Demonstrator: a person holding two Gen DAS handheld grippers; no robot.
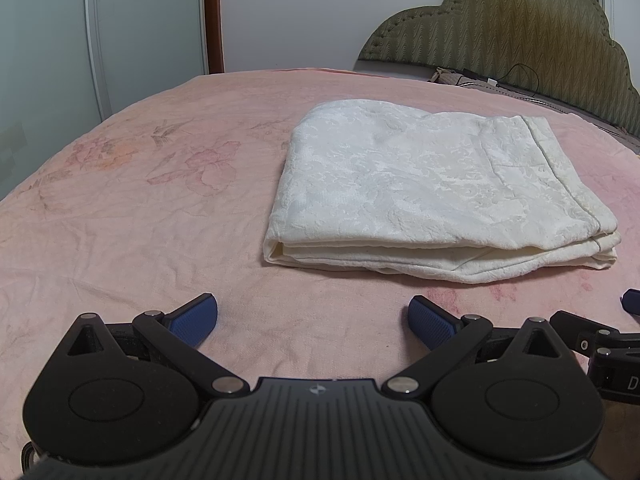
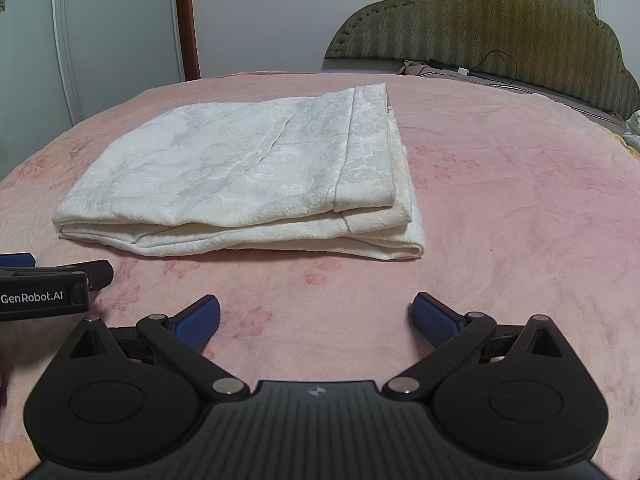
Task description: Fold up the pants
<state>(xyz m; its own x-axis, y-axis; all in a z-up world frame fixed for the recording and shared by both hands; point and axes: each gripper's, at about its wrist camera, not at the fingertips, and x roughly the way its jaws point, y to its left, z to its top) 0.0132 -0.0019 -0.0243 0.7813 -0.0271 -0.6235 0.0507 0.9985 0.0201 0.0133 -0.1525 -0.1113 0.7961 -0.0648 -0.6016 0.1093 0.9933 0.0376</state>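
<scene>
The white patterned pants [image 1: 432, 188] lie folded in a flat rectangular stack on the pink bedspread [image 1: 140, 208]. They also show in the right wrist view [image 2: 248, 176], left of centre. My left gripper [image 1: 313, 320] is open and empty, just short of the stack's near edge. My right gripper [image 2: 316, 318] is open and empty, also short of the near edge, to the right of the left one. The right gripper's side shows at the right edge of the left wrist view [image 1: 600, 340]. The left gripper's body shows at the left edge of the right wrist view [image 2: 44, 292].
A green padded headboard [image 1: 520, 32] stands at the back right, with a black cable [image 1: 520, 76] and small items in front of it. A white wardrobe [image 1: 100, 40] and a wall are behind the bed. The bedspread [image 2: 520, 200] stretches right of the pants.
</scene>
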